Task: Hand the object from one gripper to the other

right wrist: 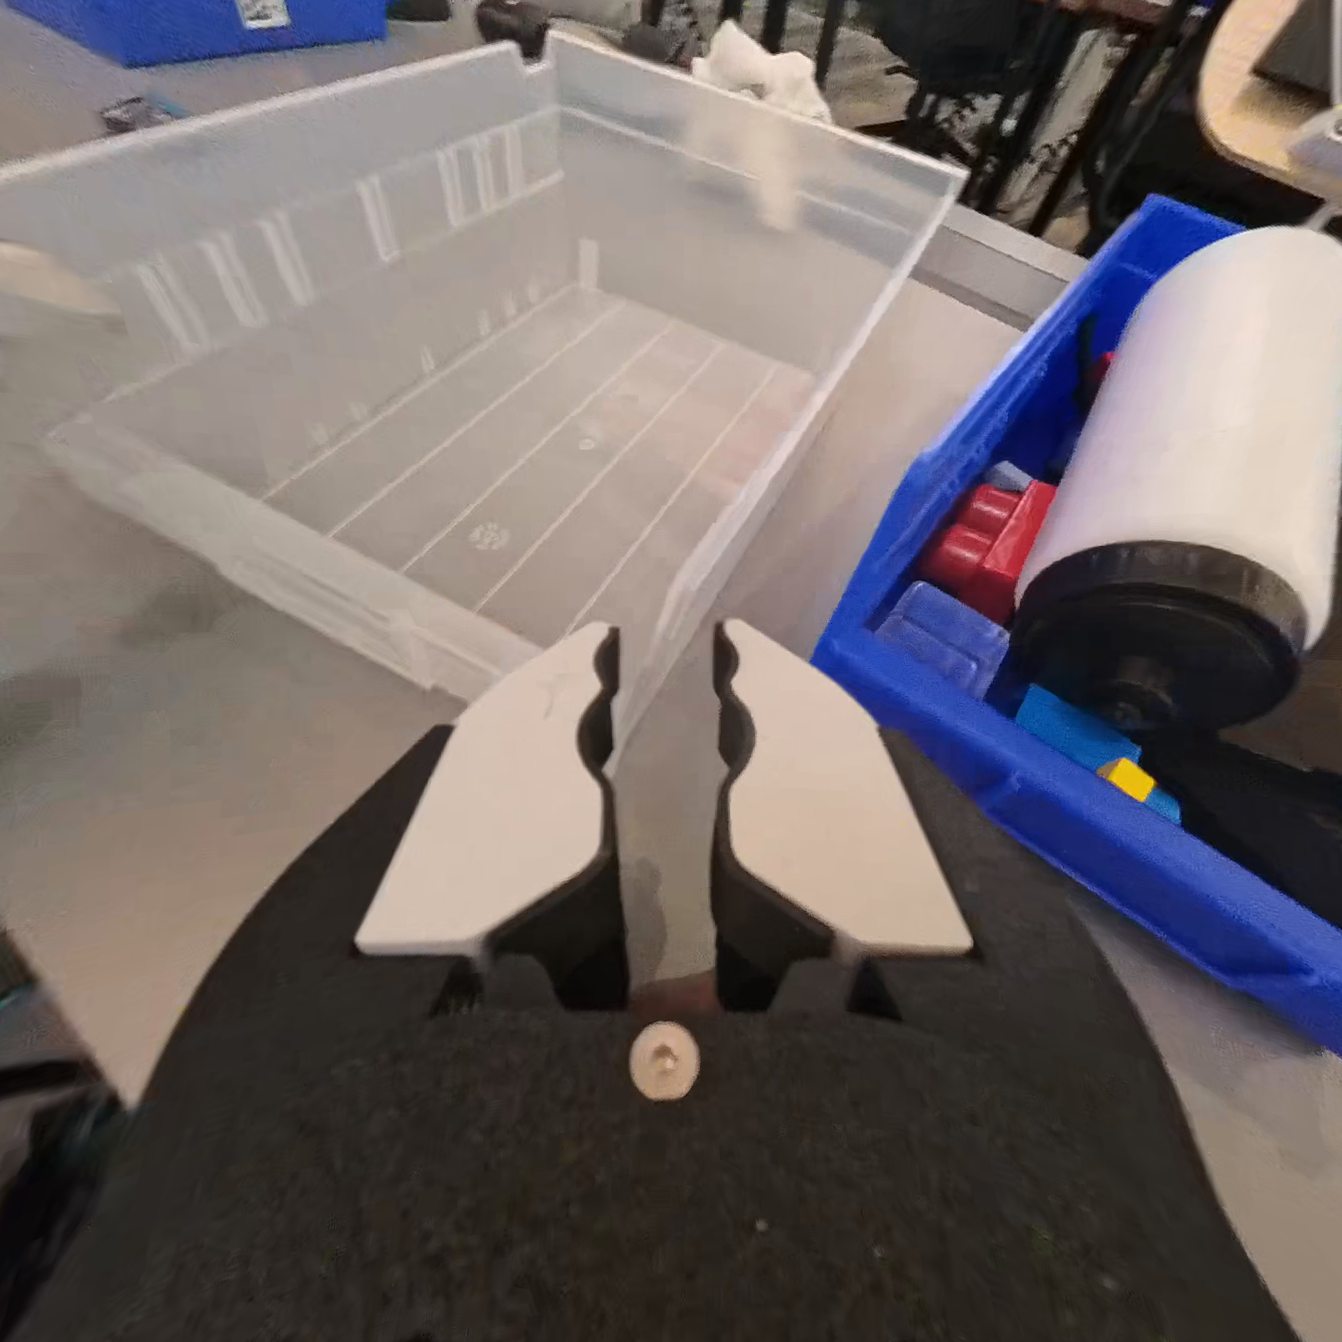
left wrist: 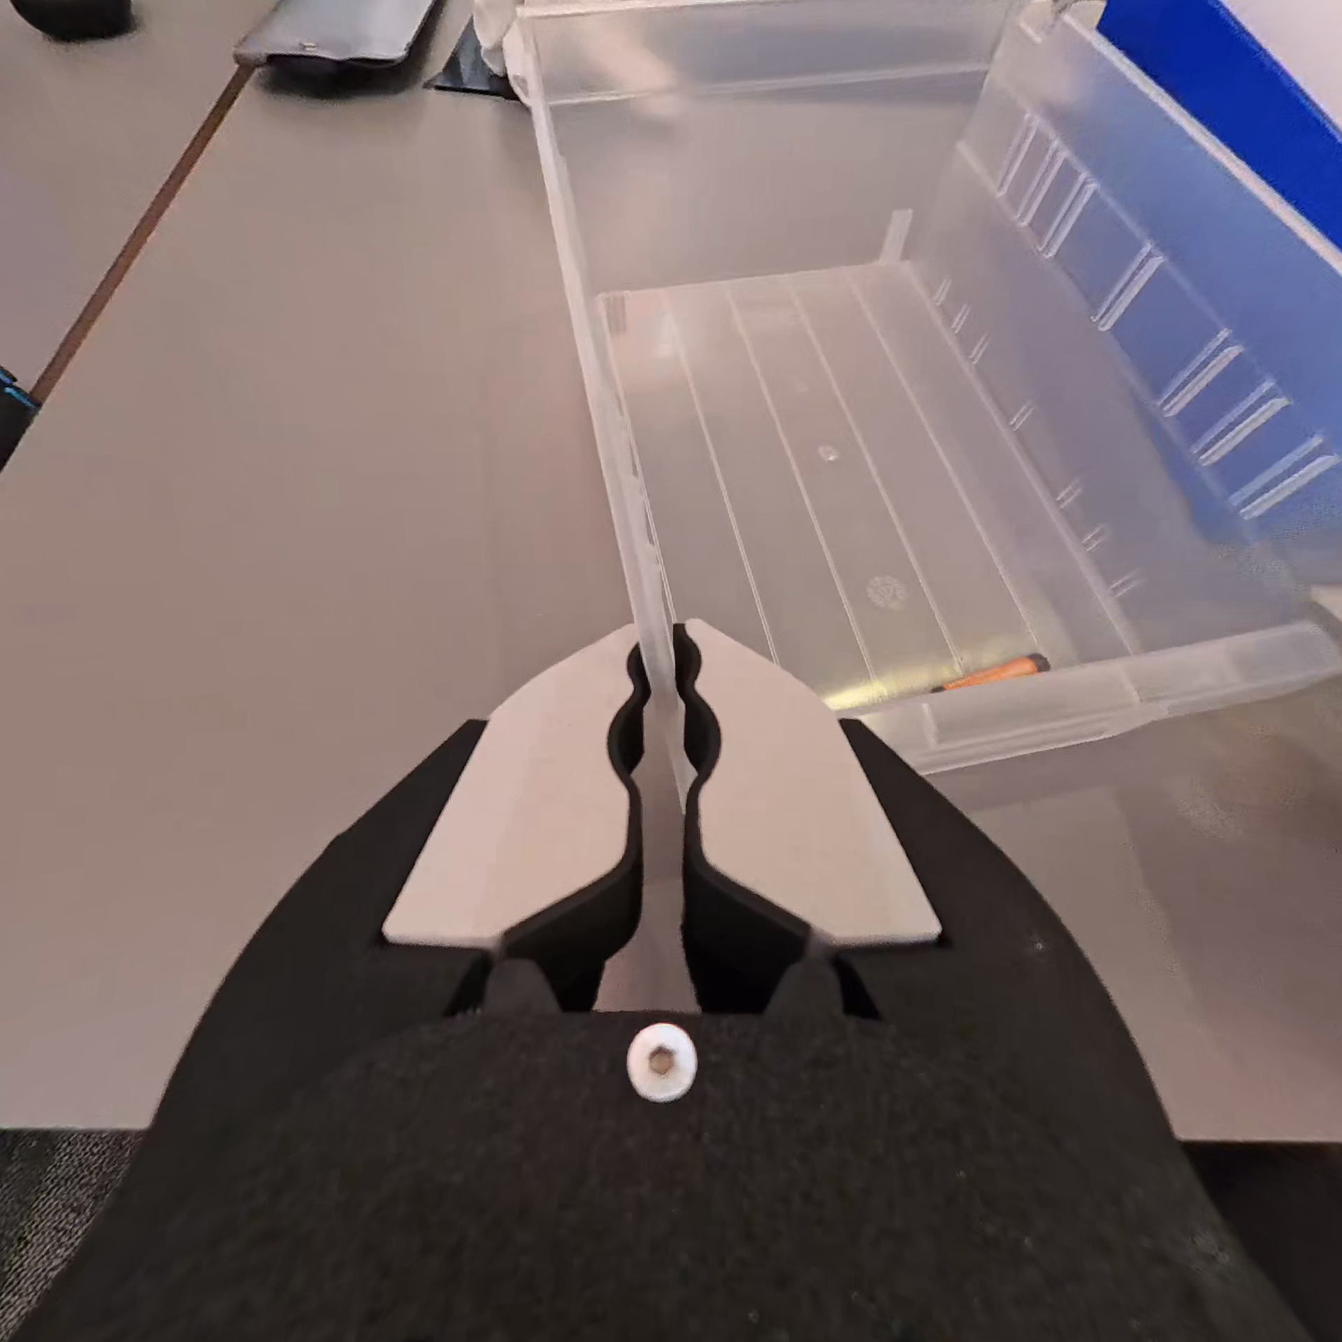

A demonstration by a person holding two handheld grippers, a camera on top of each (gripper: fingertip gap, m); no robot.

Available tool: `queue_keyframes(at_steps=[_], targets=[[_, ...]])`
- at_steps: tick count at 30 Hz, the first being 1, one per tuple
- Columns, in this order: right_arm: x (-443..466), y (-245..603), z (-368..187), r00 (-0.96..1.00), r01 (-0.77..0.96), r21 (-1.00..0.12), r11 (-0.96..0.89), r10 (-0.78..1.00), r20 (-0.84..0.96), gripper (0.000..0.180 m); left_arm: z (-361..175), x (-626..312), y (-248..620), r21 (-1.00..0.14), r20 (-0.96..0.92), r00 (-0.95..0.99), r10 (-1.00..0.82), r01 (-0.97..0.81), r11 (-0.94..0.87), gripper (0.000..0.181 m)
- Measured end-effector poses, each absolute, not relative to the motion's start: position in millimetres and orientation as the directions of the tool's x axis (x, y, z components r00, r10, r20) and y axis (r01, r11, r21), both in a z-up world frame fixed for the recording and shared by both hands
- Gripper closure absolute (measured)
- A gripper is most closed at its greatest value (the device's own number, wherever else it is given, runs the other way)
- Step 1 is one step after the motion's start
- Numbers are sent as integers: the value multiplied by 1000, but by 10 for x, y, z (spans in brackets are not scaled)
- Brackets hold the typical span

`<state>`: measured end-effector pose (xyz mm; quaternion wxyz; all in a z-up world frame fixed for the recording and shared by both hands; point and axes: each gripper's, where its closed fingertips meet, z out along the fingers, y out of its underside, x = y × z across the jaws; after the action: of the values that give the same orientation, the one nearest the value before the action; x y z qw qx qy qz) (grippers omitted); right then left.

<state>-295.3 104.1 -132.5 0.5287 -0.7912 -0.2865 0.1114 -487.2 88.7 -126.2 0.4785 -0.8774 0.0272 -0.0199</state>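
Pinching the clear bin (left wrist: 799,450) wall, our left gripper (left wrist: 659,639) holds; right gripper (right wrist: 667,639), slightly parted and empty at lower centre, should straddle its wall squarely before we release.

We see a blue bin (right wrist: 1075,813) on the bench (left wrist: 327,508) holding a white roll (right wrist: 1220,436) and coloured blocks (right wrist: 995,537).

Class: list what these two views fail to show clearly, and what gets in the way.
- Orange object in clear bin, left wrist view: front wall hides most of it.
- Blue bin contents, right wrist view: white roll covers them.
- Right gripper at the bin wall: contact uncertain, blurred.
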Motion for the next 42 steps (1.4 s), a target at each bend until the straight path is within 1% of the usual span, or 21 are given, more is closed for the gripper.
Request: queue_keyframes(at_steps=[1,4,5,8,10,14,16,18,19,22,25,28,30,32,33,34,35,36,38,40,42], targets=[[-2904,910,-1313,774,357,-894,-270,621,121,146,-1257,-4905,874,-839,6,998,-59,-27,-544,174],[-2610,485,-1178,652,360,-904,-232,755,66,146,-1095,-4932,825,-858,8,998,-61,-25,-513,144],[-2451,399,-1105,628,338,-917,-213,777,51,146,-975,-4894,782,-877,10,997,-81,-30,-479,141],[-1818,361,-983,620,283,-940,-192,784,26,147,-669,-4742,598,-925,-62,984,-165,-118,-360,142],[-1292,498,-968,699,202,-958,-203,715,-5,148,-686,-4589,508,-910,-128,953,-273,-222,-349,151],[-705,657,-921,748,-23,-971,-236,640,-174,149,-933,-4358,553,-789,-133,889,-439,-363,-496,142],[-641,753,-858,755,-63,-973,-221,627,-191,148,-978,-4208,684,-743,-73,874,-481,-369,-558,134],[-617,862,-846,777,-39,-981,-190,612,-149,148,-1057,-4048,822,-676,36,880,-474,-328,-660,132],[-615,909,-864,785,-11,-982,-187,607,-124,147,-1143,-3973,859,-603,104,882,-459,-311,-735,126],[-588,999,-913,797,79,-983,-165,602,-37,144,-1395,-3784,878,-340,284,886,-367,-265,-902,122],[-492,1095,-970,827,142,-978,-152,561,33,144,-1478,-3677,1019,-267,289,899,-328,-253,-930,119],[-351,1347,-1094,876,157,-956,-247,483,19,140,-1333,-3480,1282,-314,281,902,-328,-236,-920,115],[-354,1517,-1114,883,129,-946,-296,469,-26,126,-1133,-3275,1572,-437,235,913,-332,-206,-876,135],[-482,1626,-1040,869,72,-947,-313,485,-95,124,-983,-3101,1766,-564,135,944,-300,-175,-807,156],[-549,1656,-994,862,50,-944,-325,492,-123,124,-922,-3003,1787,-618,89,946,-311,-192,-762,145],[-587,1677,-937,861,37,-945,-326,491,-136,124,-862,-2963,1790,-661,18,950,-311,-222,-717,121],[-581,1698,-885,870,21,-949,-315,473,-138,127,-775,-2988,1809,-704,-59,962,-266,-230,-672,119],[-544,1722,-875,889,3,-949,-314,436,-141,131,-680,-2954,1796,-745,-87,966,-245,-226,-627,127],[-535,1723,-989,902,-17,-931,-364,397,-172,128,-613,-2699,1692,-783,-23,956,-293,-199,-589,128],[-521,1733,-1149,926,-34,-907,-419,328,-187,129,-765,-2483,1623,-752,5,942,-337,-219,-622,128],[-509,1751,-1269,951,0,-894,-448,276,-138,136,-988,-2438,1647,-690,-57,942,-330,-276,-669,126]])
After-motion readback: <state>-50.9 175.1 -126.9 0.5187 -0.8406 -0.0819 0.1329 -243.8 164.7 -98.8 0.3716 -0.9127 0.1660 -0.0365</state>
